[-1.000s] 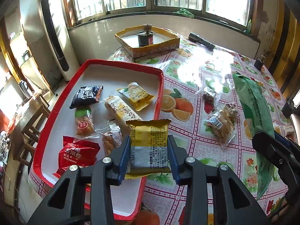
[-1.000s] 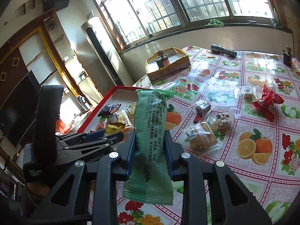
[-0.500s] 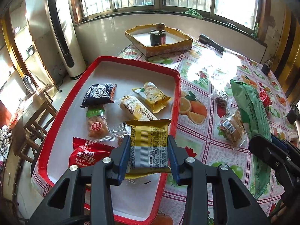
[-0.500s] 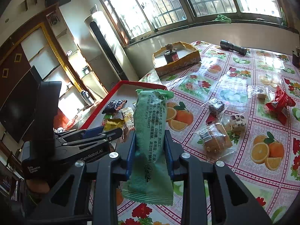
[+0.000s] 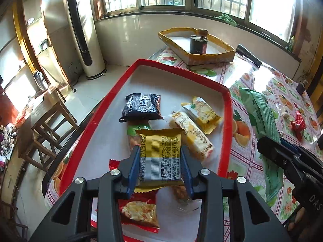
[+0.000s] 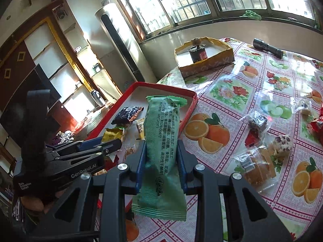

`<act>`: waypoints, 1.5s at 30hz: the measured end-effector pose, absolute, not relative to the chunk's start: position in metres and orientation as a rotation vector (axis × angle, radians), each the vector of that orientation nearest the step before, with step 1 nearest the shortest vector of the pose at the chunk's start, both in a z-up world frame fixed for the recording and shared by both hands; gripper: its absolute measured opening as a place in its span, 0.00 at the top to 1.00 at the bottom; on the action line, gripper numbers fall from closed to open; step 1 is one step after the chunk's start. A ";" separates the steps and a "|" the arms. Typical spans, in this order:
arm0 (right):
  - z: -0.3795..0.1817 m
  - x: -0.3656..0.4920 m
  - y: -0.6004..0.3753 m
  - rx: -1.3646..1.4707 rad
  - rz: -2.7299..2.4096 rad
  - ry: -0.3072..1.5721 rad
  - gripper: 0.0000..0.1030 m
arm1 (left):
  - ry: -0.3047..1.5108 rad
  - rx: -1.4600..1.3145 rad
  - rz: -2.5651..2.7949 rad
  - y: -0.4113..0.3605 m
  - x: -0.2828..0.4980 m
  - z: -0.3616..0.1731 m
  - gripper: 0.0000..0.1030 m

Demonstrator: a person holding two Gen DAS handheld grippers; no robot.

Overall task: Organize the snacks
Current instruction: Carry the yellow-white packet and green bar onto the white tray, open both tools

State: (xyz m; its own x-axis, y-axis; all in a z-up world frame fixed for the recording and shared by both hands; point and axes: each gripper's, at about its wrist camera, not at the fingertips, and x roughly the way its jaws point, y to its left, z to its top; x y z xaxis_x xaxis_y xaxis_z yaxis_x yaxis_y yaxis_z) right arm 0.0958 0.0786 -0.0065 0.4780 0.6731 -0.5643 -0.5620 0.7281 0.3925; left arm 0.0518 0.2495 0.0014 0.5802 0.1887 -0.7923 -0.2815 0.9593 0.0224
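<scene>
My left gripper (image 5: 160, 157) is shut on a yellow and silver snack packet (image 5: 160, 155), held above the red-rimmed tray (image 5: 181, 70). On the tray lie a black packet (image 5: 141, 109), two pale yellow packets (image 5: 201, 113), an orange snack in a clear wrap and a red packet (image 5: 139, 211). My right gripper (image 6: 161, 157) is shut on a long green snack packet (image 6: 161, 145), held upright near the tray's right rim (image 6: 189, 104). The same green packet (image 5: 260, 121) shows at the right of the left wrist view.
Loose wrapped snacks (image 6: 258, 165) and a red wrapper (image 5: 297, 123) lie on the fruit-print tablecloth (image 6: 228, 92) right of the tray. At the far end stand a yellow box (image 6: 203, 60) holding a dark can and a black flashlight (image 6: 267, 47). A stool (image 5: 46, 133) stands left, off the table.
Both grippers have moved left over the table with their packets still held. The left one now hangs over the tray's middle; the right one has come nearer the tray's rim.
</scene>
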 end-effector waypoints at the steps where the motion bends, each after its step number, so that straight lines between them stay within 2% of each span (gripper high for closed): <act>1: -0.007 0.101 0.084 0.160 0.762 0.765 0.70 | 0.911 -0.113 0.283 0.254 0.053 0.001 0.63; 10: -0.018 0.141 0.138 0.126 0.786 0.804 0.70 | 0.931 -0.148 0.343 0.288 0.071 -0.008 0.63; 21: -0.028 0.169 0.181 0.063 0.799 0.846 0.70 | 0.949 -0.148 0.358 0.295 0.084 -0.016 0.63; 37: -0.028 0.168 0.189 0.041 0.795 0.839 0.66 | 0.953 -0.155 0.356 0.294 0.081 -0.014 0.62; 42: -0.017 0.154 0.163 0.073 0.780 0.811 0.64 | 0.931 -0.161 0.328 0.283 0.076 -0.005 0.50; 45: -0.014 0.145 0.140 0.097 0.750 0.797 0.58 | 0.923 -0.154 0.301 0.270 0.074 -0.001 0.49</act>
